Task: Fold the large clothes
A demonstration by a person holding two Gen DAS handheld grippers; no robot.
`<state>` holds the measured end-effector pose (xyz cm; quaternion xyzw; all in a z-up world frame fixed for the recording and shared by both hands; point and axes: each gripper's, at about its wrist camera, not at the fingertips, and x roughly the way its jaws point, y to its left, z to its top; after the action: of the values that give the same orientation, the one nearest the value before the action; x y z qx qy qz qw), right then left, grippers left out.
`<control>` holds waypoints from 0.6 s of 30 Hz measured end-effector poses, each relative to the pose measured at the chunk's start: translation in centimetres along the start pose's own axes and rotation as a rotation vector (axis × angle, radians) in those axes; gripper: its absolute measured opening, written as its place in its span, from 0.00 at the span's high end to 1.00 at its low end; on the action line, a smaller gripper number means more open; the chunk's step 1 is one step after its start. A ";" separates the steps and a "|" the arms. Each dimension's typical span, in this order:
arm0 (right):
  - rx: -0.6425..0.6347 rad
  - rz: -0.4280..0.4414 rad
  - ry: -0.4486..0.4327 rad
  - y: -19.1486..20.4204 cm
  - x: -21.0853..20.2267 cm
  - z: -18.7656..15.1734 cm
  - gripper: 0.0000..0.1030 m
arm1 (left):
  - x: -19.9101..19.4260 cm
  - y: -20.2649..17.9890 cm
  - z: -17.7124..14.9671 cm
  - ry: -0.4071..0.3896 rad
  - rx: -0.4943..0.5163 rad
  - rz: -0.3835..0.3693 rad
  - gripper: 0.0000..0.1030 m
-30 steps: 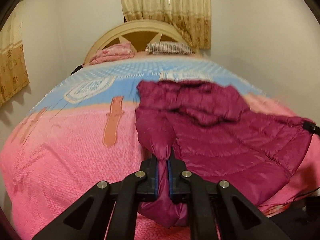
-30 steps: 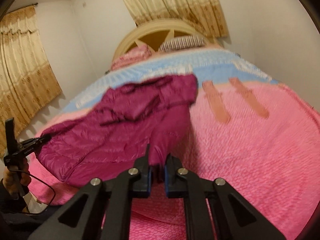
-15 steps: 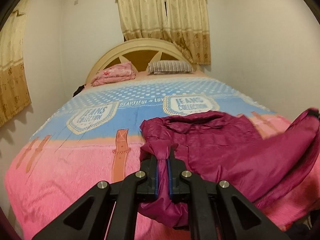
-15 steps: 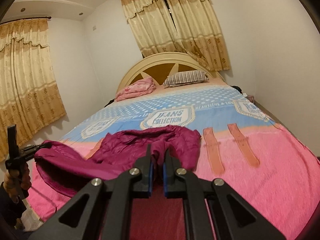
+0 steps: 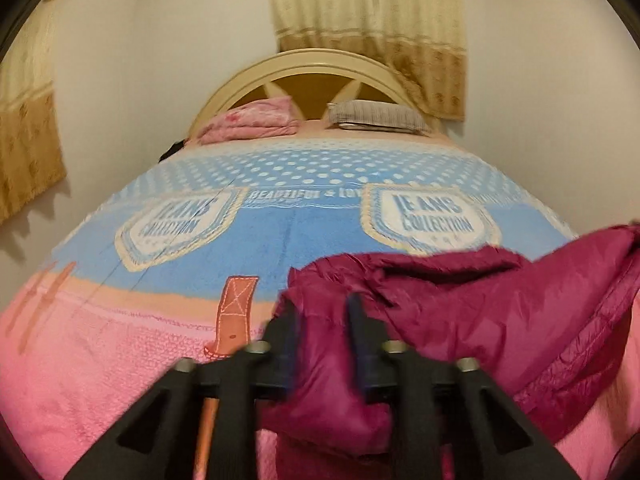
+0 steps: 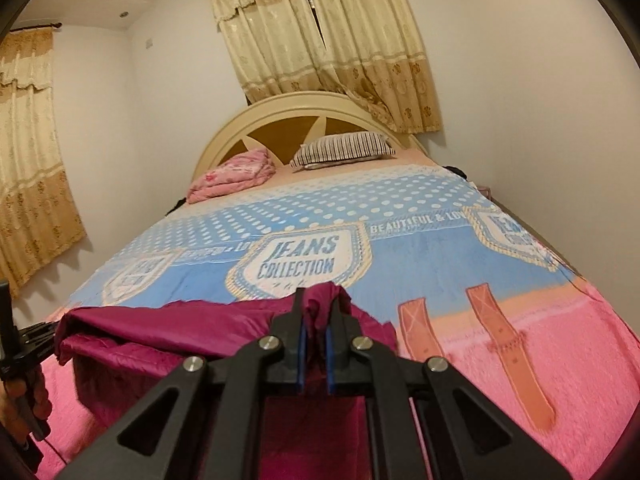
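Note:
A maroon puffer jacket (image 5: 480, 312) lies bunched on the near end of the bed; it also shows in the right wrist view (image 6: 168, 332). My left gripper (image 5: 322, 312) has its jaws spread apart, with jacket fabric still lying loosely between them. My right gripper (image 6: 318, 308) is shut on a fold of the jacket and holds it raised above the bed. The left gripper and the hand holding it show at the far left of the right wrist view (image 6: 16, 344).
The bed has a pink and blue "Jeans Collection" blanket (image 6: 440, 256). A folded pink blanket (image 6: 236, 174) and a striped pillow (image 6: 344, 148) lie by the cream headboard (image 6: 304, 108). Walls and curtains (image 6: 320, 32) stand close around the bed.
My left gripper's jaws have opened from their grip on the jacket. Both grippers moved forward over the bed, folding the jacket's near part toward the headboard.

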<state>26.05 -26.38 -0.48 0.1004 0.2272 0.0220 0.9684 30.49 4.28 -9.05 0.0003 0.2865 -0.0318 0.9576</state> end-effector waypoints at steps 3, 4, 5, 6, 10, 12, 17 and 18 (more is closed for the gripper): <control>-0.004 -0.014 0.022 -0.1 2.6 0.2 0.92 | 0.4 0.8 0.7 -0.089 -0.046 0.088 0.11; -0.006 -0.019 0.032 -0.2 3.4 0.2 0.92 | 0.7 0.8 0.9 -0.109 -0.044 0.098 0.11; -0.006 -0.024 0.045 -0.3 4.5 0.0 0.92 | 1.1 0.7 1.2 -0.108 -0.035 0.105 0.11; -0.007 -0.029 0.054 -0.3 5.3 0.0 0.92 | 1.7 0.5 1.5 -0.101 -0.021 0.124 0.11; -0.001 -0.079 0.094 -0.4 9.2 -0.4 0.92 | 3.5 -0.4 2.0 -0.117 -0.045 0.247 0.11; 0.001 -0.099 0.109 -0.4 10.7 -0.6 0.92 | 4.3 -0.5 2.1 -0.120 -0.078 0.247 0.10; 0.002 -0.112 0.142 -0.6 14.8 -0.6 0.91 | 8.8 -3.2 1.1 -0.053 0.019 0.323 0.10; 0.006 -0.113 0.146 -0.7 15.3 -0.5 0.85 | 10.0 -3.9 0.7 -0.036 0.052 0.363 0.10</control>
<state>39.54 -25.62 -7.74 0.0884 0.3026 -0.0262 0.9486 39.01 -0.20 -13.90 0.0760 0.2635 0.1342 0.9523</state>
